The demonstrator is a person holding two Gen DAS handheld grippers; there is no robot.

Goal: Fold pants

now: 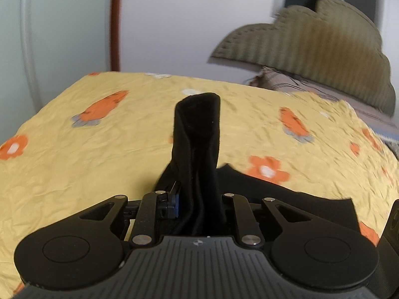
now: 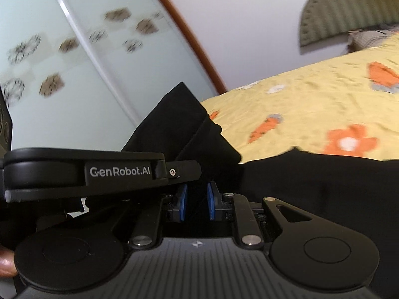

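Pants (image 1: 197, 134), black, lifted over bed (image 1: 74, 174): both grippers, left (image 1: 197, 206) and right (image 2: 197, 204), fingers clamped on cloth; carry corners level, lay flat.

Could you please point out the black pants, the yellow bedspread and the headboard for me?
Black pants (image 1: 197, 134): left wrist view, bunched fabric rising from the jaws.
Yellow bedspread (image 1: 74, 169): left wrist view, bare wrinkled area.
Headboard (image 1: 311, 37): left wrist view, ribbed face.
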